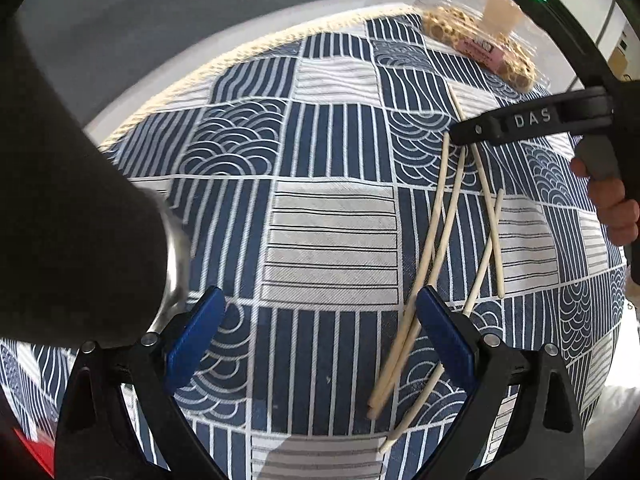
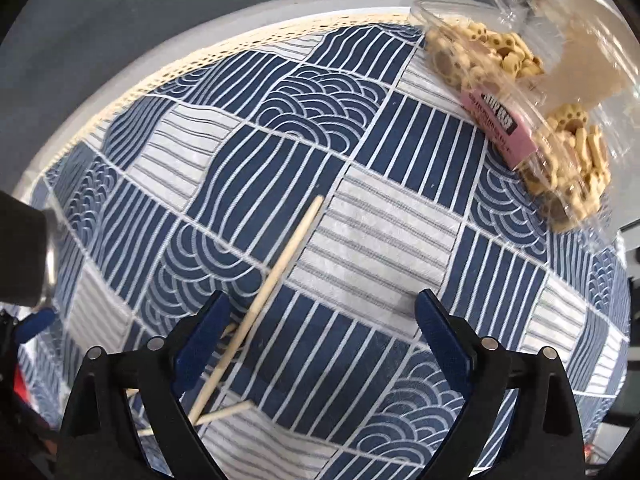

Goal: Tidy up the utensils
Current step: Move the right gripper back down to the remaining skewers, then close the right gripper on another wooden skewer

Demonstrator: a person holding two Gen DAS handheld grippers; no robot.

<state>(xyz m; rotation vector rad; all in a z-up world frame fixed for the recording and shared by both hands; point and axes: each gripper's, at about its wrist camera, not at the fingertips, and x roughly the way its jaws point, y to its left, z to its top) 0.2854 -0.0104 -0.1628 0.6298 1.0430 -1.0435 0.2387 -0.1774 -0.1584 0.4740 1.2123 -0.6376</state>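
Nearest to the left wrist camera, the left gripper [image 1: 320, 332] stands with its blue pads wide apart and nothing pressed between them, low in the frame over a tablecloth [image 1: 328, 240] of navy and white squares printed with stripes and wave arcs. Several pale wooden chopsticks [image 1: 436, 236] lie loose on the cloth to the right of centre, two nearly side by side and two crossed beyond them; the near pair passes close by the right-hand pad. At the left edge a dark, blurred object with a shiny metal rim [image 1: 176, 256] fills the frame. Further up on the right, the right gripper [image 2: 322, 332] reaches in, a hand [image 1: 612, 208] on its grip; in its own view its jaws gape wide and empty, one chopstick [image 2: 276, 276] running diagonally past the left pad. At the far edge of the cloth a clear packet of small biscuits [image 2: 520, 92] rests near a cream fringe [image 2: 224, 56], with grey floor [image 1: 200, 12] beyond.
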